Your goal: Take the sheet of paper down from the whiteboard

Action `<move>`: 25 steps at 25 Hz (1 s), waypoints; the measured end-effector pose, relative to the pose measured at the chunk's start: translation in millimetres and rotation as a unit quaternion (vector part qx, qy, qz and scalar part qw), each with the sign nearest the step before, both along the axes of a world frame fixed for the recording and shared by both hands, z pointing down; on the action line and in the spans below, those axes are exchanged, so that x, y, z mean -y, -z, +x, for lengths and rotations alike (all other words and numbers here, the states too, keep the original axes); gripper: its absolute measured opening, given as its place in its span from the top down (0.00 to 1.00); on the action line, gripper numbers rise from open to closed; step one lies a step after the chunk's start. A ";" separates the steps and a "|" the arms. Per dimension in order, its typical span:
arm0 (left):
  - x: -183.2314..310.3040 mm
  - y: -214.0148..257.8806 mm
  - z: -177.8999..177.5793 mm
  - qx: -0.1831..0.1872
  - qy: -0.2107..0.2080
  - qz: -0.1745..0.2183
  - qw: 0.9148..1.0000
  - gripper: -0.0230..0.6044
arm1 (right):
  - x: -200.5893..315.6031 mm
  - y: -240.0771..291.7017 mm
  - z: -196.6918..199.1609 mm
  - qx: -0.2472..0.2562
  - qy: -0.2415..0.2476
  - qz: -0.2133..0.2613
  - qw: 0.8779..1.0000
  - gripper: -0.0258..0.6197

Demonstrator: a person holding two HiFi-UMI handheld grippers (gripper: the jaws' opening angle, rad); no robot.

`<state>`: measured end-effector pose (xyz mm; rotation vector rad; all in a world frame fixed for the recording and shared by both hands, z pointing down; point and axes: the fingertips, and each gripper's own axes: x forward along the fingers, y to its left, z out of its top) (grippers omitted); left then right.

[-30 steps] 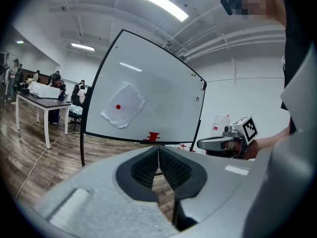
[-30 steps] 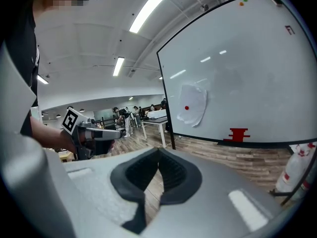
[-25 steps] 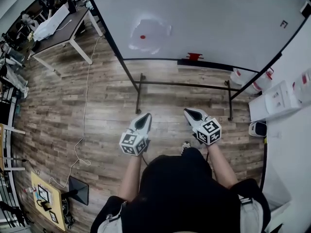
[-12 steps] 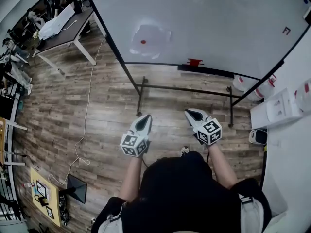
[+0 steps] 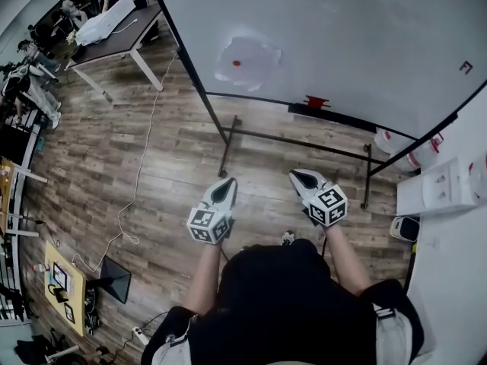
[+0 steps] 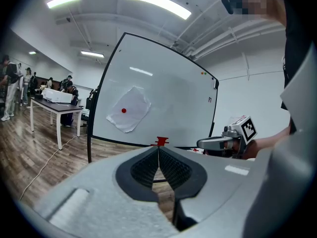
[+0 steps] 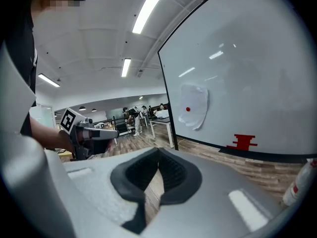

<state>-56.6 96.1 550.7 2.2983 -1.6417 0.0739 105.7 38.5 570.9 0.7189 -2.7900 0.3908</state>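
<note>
Paper (image 5: pixel 247 61) hangs untouched on the whiteboard (image 5: pixel 358 29) at twelve o'clock, well apart from left gripper (image 5: pixel 223 191) and right gripper (image 5: pixel 305 181), both pinched together, empty.

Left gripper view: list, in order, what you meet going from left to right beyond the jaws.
standing people → table → sheet of paper → red piece on the whiteboard's tray → right gripper
</note>
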 end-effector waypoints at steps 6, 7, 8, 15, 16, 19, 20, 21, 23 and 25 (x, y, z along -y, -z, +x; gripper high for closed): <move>1.9 -1.8 -0.4 -0.002 0.026 -0.002 1.000 0.94 | 10.5 -1.3 -2.6 0.000 0.024 -0.001 1.000 0.95; 2.6 -2.2 1.7 -0.003 0.031 -0.002 1.000 0.94 | 12.1 -2.5 -1.0 -0.002 0.028 -0.002 1.000 0.95; 3.3 -2.4 4.7 -0.004 0.034 -0.001 0.999 0.94 | 14.1 -4.1 1.5 -0.004 0.032 -0.002 0.999 0.95; 3.2 -6.3 16.9 0.001 0.058 -0.004 0.998 0.94 | 25.5 -5.8 12.5 -0.003 0.052 -0.001 0.999 0.95; 4.9 -6.7 19.4 0.002 0.061 -0.004 0.998 0.94 | 26.9 -6.4 14.8 -0.003 0.056 0.000 0.998 0.95; 11.3 -6.6 32.4 0.004 0.063 -0.003 0.998 0.94 | 31.0 -10.8 25.8 -0.004 0.063 -0.003 0.998 0.95; 12.7 -6.8 37.2 0.005 0.063 -0.003 0.998 0.94 | 31.8 -12.6 30.1 -0.005 0.064 -0.005 0.998 0.95; 13.8 -7.0 42.1 0.009 0.063 -0.003 0.998 0.94 | 32.6 -14.4 34.7 -0.006 0.065 -0.006 0.998 0.95; 15.0 -8.6 51.4 0.030 0.062 -0.001 0.998 0.94 | 34.7 -18.3 43.9 -0.008 0.066 -0.009 0.998 0.95; 13.7 -12.0 59.6 0.058 0.059 0.001 0.997 0.94 | 36.7 -22.9 52.3 -0.012 0.066 -0.011 0.998 0.95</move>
